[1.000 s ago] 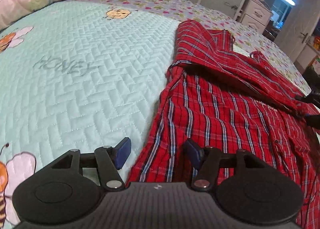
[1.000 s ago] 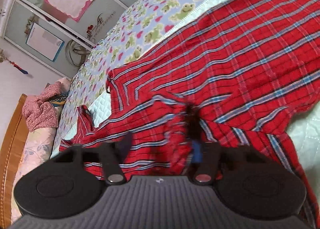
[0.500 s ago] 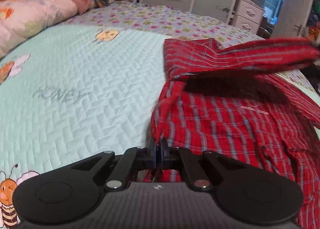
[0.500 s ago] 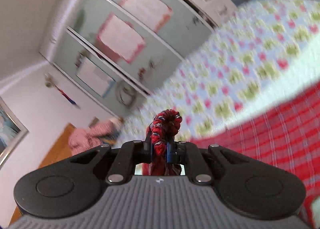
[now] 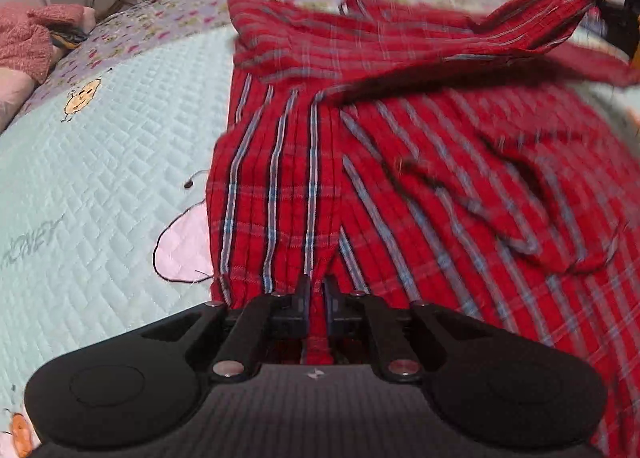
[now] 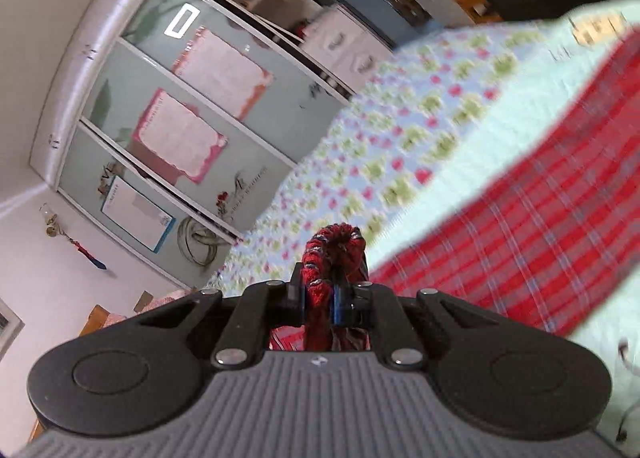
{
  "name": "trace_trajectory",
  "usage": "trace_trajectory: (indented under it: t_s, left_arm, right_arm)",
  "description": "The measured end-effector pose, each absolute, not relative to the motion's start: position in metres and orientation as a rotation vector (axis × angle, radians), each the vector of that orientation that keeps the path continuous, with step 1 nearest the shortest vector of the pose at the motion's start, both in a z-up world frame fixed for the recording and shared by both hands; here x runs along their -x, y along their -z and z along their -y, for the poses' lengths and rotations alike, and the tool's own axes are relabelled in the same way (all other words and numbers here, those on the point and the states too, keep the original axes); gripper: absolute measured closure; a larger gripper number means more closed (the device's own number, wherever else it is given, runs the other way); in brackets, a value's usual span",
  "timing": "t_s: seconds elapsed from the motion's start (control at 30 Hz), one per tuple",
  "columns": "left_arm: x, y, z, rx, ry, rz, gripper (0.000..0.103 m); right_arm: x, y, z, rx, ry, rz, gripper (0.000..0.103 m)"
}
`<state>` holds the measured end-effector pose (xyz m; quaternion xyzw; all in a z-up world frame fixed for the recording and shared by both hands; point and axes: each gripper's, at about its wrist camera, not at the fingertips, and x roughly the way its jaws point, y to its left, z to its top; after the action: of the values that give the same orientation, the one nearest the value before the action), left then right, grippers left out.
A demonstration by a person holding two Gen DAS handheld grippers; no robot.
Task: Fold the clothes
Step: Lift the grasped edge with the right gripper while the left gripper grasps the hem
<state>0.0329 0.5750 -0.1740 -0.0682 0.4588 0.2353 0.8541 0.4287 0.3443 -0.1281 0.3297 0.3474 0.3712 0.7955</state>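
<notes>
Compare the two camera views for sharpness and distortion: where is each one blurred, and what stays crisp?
Left wrist view: the red plaid shirt smears toward the right edge, while the left gripper stays crisp; fisheye bends the quilt. Right wrist view: the floral bedspread is streaked, the right gripper and its pinched cloth sharp.

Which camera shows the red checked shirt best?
The left wrist view: the red checked shirt spreads across the bed there, though blurred. The right wrist view shows only a bunched bit in the right gripper and one blurry strip.
</notes>
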Motion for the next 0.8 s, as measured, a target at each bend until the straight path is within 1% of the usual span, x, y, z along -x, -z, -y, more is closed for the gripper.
trace_trajectory:
  t_s: [0.07, 0.1, 0.13, 0.17, 0.2, 0.27, 0.4, 0.5, 0.53, 0.57, 0.6, 0.7, 0.8]
  left_arm:
    - [-0.031, 0.172, -0.577, 0.171, -0.497, -0.953, 0.091]
    - [-0.029, 0.171, -0.579, 0.192, -0.501, -0.944, 0.087]
    - [-0.029, 0.17, -0.58, 0.219, -0.506, -0.929, 0.08]
    - [-0.027, 0.168, -0.579, 0.247, -0.509, -0.909, 0.075]
    - [-0.024, 0.166, -0.579, 0.276, -0.512, -0.887, 0.066]
    - [-0.02, 0.16, -0.578, 0.304, -0.532, -0.857, 0.061]
    - [-0.003, 0.146, -0.579, 0.37, -0.577, -0.772, 0.056]
    - [0.019, 0.135, -0.58, 0.409, -0.599, -0.708, 0.051]
    - [0.025, 0.134, -0.58, 0.399, -0.608, -0.707, 0.049]
    - [0.029, 0.136, -0.579, 0.378, -0.616, -0.724, 0.047]
    - [0.033, 0.14, -0.578, 0.351, -0.622, -0.755, 0.047]
    - [0.046, 0.154, -0.574, 0.292, -0.617, -0.818, 0.047]
    - [0.053, 0.164, -0.57, 0.241, -0.612, -0.855, 0.047]
  right_arm:
    - [-0.422, 0.139, -0.346, -0.676, -0.806, -0.772, 0.09]
    - [-0.42, 0.143, -0.346, -0.664, -0.807, -0.778, 0.09]
    - [-0.418, 0.147, -0.346, -0.652, -0.806, -0.784, 0.09]
    - [-0.418, 0.15, -0.344, -0.642, -0.799, -0.789, 0.09]
    - [-0.417, 0.152, -0.34, -0.64, -0.791, -0.793, 0.09]
    - [-0.419, 0.154, -0.333, -0.643, -0.786, -0.803, 0.09]
    - [-0.43, 0.159, -0.33, -0.555, -0.725, -0.861, 0.088]
    - [-0.431, 0.171, -0.32, -0.546, -0.64, -0.887, 0.08]
    - [-0.43, 0.175, -0.315, -0.547, -0.592, -0.893, 0.071]
    - [-0.429, 0.178, -0.31, -0.542, -0.536, -0.891, 0.059]
    - [-0.423, 0.176, -0.304, -0.523, -0.453, -0.855, 0.053]
    - [-0.397, 0.162, -0.289, -0.525, -0.259, -0.696, 0.049]
    - [-0.368, 0.137, -0.323, -0.424, -0.347, -0.584, 0.043]
